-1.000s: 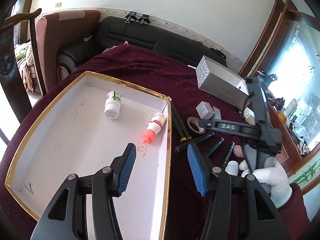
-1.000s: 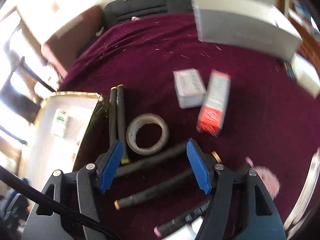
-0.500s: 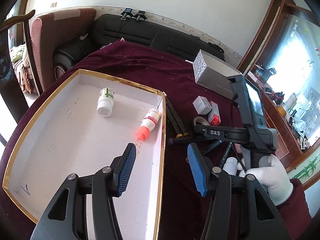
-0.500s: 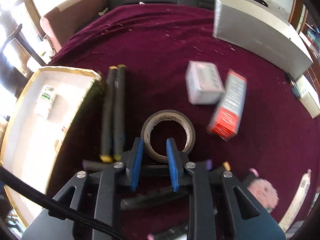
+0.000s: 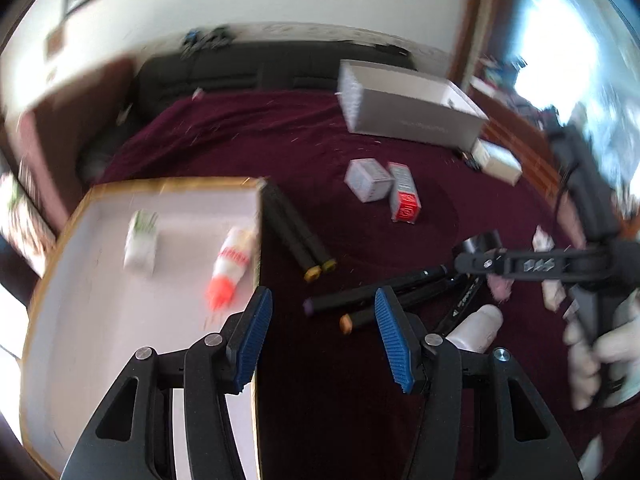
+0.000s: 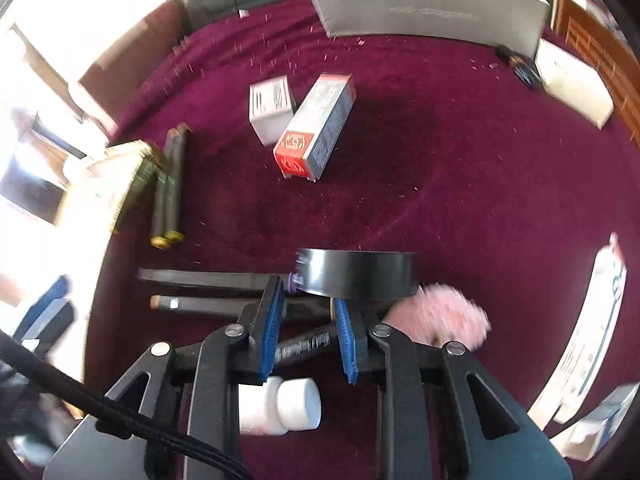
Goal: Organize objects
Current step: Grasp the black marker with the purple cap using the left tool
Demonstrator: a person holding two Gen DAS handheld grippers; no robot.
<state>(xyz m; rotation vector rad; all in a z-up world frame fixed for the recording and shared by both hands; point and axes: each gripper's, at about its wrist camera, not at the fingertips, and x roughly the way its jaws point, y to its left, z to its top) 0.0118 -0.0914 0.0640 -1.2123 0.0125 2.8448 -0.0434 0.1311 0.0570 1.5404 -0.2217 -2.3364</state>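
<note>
Right claw (image 6: 308, 320) clamped on the rim of a black tape roll (image 6: 356, 274), held lifted above the maroon surface (image 6: 460, 168) over scattered markers (image 6: 208, 304); left claw (image 5: 320, 332) held open and empty beside the white tray (image 5: 100, 320)

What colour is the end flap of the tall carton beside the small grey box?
Red with a white emblem; the carton shows best in the right wrist view.

Maroon cloth (image 5: 248, 136) bears white tray (image 5: 80, 320), markers (image 5: 296, 232), small boxes (image 5: 368, 180), grey box (image 5: 412, 116), white bottle (image 6: 280, 408).
</note>
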